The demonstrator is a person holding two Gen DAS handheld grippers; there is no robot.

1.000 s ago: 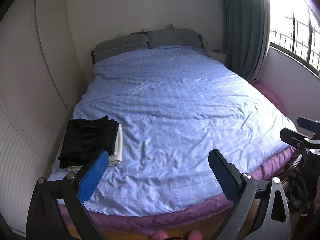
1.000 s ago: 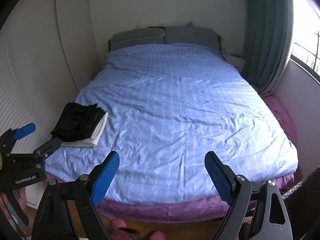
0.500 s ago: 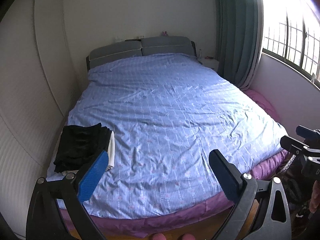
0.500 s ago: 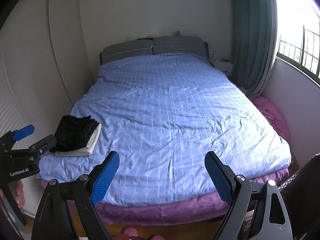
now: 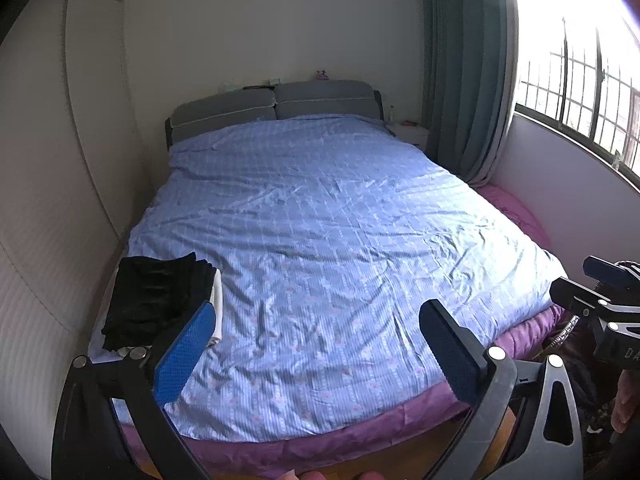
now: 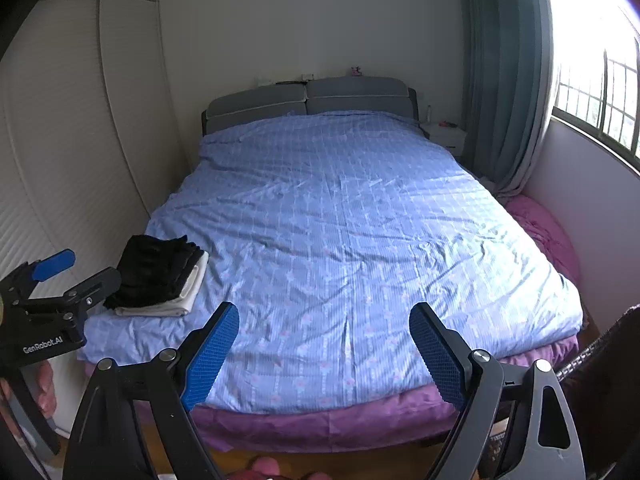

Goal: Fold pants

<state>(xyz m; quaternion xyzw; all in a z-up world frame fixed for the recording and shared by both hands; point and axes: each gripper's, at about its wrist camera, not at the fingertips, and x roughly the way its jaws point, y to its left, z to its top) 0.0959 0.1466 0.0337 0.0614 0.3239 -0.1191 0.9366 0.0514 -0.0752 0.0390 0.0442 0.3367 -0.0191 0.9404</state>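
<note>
Both grippers have drawn back from the bed over the last second, so the headboard and the foot of the mattress sit farther off in each wrist view and more of the wooden floor shows below.

The left gripper (image 5: pixel 318 348) hangs beyond the foot of the bed with its two blue-padded fingers (image 5: pixel 184 354) spread wide and nothing between them. The right gripper (image 6: pixel 324 350) is likewise wide open and holds nothing; it is level with the left one, and each shows at the edge of the other's view.

One bed (image 6: pixel 352 240) fills the room, covered by a light blue checked duvet (image 5: pixel 320 240) that is creased but lies flat, with a purple sheet (image 6: pixel 320 420) showing along the foot and the right side. Two grey headboard cushions (image 6: pixel 308 100) stand side by side against the far wall.

The pants (image 6: pixel 154 272) are a black folded stack on the near left corner of the duvet, resting on one folded white cloth (image 6: pixel 188 292); how many black garments make up the stack cannot be told. Both grippers are well apart from it.

One grey-green curtain (image 5: pixel 468 80) hangs at the right by the barred window (image 5: pixel 580 80), and a pale wardrobe (image 6: pixel 72 140) runs along the left wall.
</note>
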